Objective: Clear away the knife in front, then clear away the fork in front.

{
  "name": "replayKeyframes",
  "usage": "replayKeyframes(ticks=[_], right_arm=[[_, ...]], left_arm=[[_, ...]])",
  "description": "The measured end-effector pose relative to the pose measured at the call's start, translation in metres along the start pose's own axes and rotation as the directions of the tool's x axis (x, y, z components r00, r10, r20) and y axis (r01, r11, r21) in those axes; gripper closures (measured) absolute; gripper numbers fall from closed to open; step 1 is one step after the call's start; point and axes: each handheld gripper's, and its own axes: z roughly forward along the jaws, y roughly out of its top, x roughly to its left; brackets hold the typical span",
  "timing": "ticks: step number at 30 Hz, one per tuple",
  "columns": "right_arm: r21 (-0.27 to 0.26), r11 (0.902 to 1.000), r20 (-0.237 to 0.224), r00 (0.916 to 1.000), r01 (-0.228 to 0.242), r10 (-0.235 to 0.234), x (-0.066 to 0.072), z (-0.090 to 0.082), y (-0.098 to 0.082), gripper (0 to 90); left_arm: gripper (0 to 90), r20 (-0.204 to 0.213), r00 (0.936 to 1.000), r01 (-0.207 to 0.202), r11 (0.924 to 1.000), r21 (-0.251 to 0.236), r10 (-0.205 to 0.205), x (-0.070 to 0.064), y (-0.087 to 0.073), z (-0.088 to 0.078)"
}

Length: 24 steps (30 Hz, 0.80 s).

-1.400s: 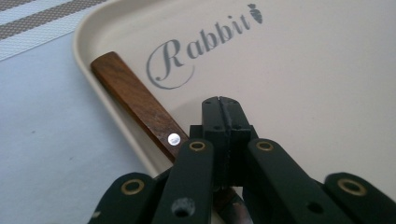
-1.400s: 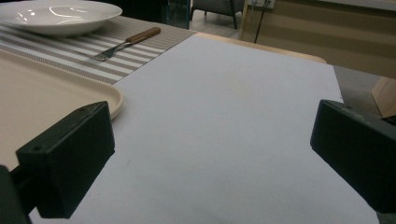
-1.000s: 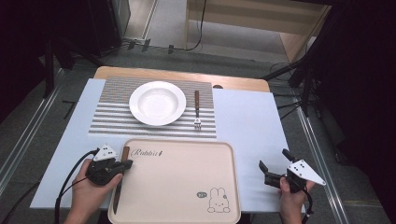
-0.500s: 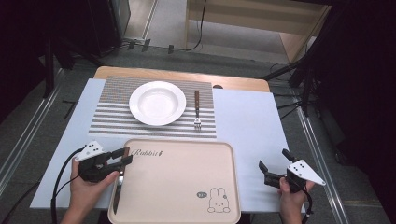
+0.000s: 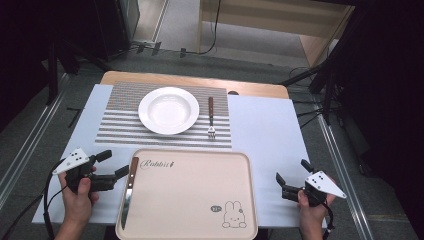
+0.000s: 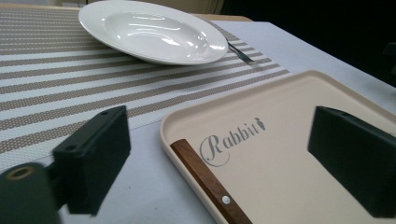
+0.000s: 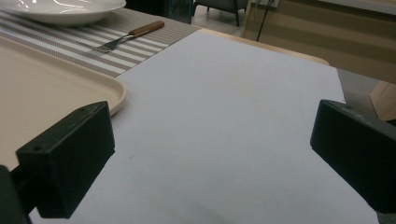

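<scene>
Your left gripper [image 5: 111, 164] sits just left of the cream tray [image 5: 200, 175], its fingers [image 6: 93, 158] having just been opening, now wide with nothing between them. The knife [image 5: 128, 192] lies along the tray's left edge, wooden handle at the far end, beside the printed word "Rabbit"; the high view also shows a small rabbit drawing near the tray's right corner. Your right gripper [image 5: 292, 180] rests over the bare table [image 7: 233, 116], fingers wide and empty. Its view catches the fork [image 7: 128, 36] on the striped placemat [image 5: 120, 125], right of the white plate [image 5: 168, 110].
</scene>
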Motion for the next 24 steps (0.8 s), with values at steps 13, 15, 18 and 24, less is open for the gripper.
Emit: replayKeyframes(ticks=[13,15,18,24], right_arm=[[0.002,1.0000,0.006,1.0000,-0.004,0.004,-0.001,-0.001,0.000,0.0],[-0.001,1.0000,0.006,1.0000,-0.006,0.006,-0.002,-0.002,0.002,0.0],[0.003,0.9995,0.001,0.9995,-0.033,0.033,-0.004,-0.004,0.005,0.0],[-0.006,0.9988,-0.025,0.9985,-0.049,0.049,-0.003,-0.007,0.017,0.0]], left_arm=[[0.0,-0.044,0.9989,-0.016,0.9986,-0.050,0.014,0.018,-0.007,-0.010],[0.0,-0.057,0.9977,-0.040,0.9973,-0.061,0.037,0.018,-0.006,-0.011],[0.0,-0.065,0.9969,-0.048,0.9968,-0.063,0.044,0.017,-0.008,-0.010],[0.0,-0.084,0.9949,-0.062,0.9965,-0.056,0.057,0.015,-0.010,-0.009]])
